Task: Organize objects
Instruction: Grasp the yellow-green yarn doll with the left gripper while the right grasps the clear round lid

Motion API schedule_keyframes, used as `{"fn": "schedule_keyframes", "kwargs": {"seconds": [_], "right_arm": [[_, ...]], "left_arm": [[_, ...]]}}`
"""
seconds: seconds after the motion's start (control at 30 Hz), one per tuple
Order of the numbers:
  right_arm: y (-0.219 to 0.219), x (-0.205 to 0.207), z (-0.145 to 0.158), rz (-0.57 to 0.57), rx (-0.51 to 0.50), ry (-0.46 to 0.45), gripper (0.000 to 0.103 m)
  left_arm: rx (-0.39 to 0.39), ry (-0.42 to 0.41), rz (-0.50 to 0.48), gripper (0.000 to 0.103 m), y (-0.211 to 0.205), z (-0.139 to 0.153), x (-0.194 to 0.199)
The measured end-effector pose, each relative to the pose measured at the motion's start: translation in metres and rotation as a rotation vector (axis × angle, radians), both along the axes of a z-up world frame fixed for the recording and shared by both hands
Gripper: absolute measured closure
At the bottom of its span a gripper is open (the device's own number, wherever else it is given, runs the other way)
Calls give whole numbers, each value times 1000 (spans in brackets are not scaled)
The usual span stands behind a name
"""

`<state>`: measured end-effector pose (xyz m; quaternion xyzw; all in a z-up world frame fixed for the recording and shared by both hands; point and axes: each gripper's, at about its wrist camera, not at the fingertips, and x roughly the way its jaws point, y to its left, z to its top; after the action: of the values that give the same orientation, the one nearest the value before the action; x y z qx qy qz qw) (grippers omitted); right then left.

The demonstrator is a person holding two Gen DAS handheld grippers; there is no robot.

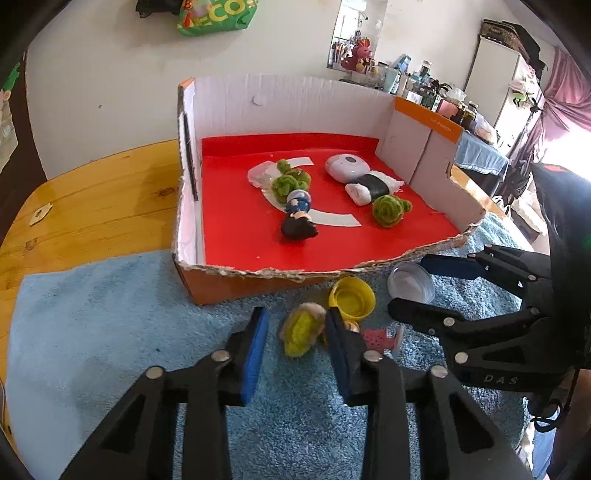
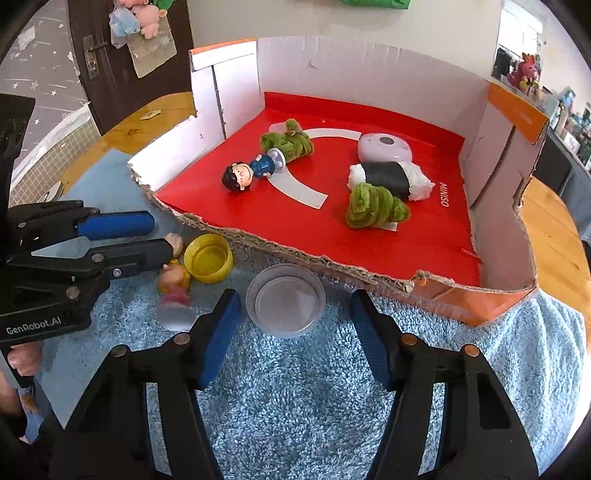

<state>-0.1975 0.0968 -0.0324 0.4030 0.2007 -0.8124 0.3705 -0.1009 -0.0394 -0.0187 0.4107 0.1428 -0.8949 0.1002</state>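
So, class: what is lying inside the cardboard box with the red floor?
Inside the cardboard box: a dark-haired figurine, two green pipe-cleaner bundles, a sushi toy, a white oval gadget. What lies under them is hidden.

Lived-in home room — fridge [image 1: 491, 79], cluttered shelf [image 1: 417, 86], wooden table [image 1: 92, 199], plush toys [image 2: 142, 16]

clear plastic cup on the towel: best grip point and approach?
Grip the clear plastic cup across its round rim, coming from above and the near side, one pad on each flank. It sits upright and mouth-up on the blue towel, free of the yellow lid, already between the right gripper's jaws.
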Motion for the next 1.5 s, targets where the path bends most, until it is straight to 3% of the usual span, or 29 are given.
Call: {"fn": "schedule_keyframes", "kwargs": {"seconds": [0.17, 0.33, 0.47, 0.53, 0.63, 1.5], "right_arm": [[0, -1, 0, -2, 4, -2, 45], [-3, 3, -1, 6, 22, 18, 46], [-4, 4, -1, 17, 25, 21, 63], [-5, 5, 0, 20, 27, 24, 63], [-5, 5, -1, 22, 23, 24, 63], [8, 20, 11, 52, -45, -21, 64]], "left_arm": [[22, -5, 11, 70, -8, -2, 2], [-11, -28, -22, 71, 9, -8, -6], [-20, -34, -15, 74, 10, -9, -7], [-18, -35, -9, 82, 8, -9, -6], [-4, -29, -5, 84, 6, -10, -3], [13, 3, -3, 85, 11, 1, 5]]}}
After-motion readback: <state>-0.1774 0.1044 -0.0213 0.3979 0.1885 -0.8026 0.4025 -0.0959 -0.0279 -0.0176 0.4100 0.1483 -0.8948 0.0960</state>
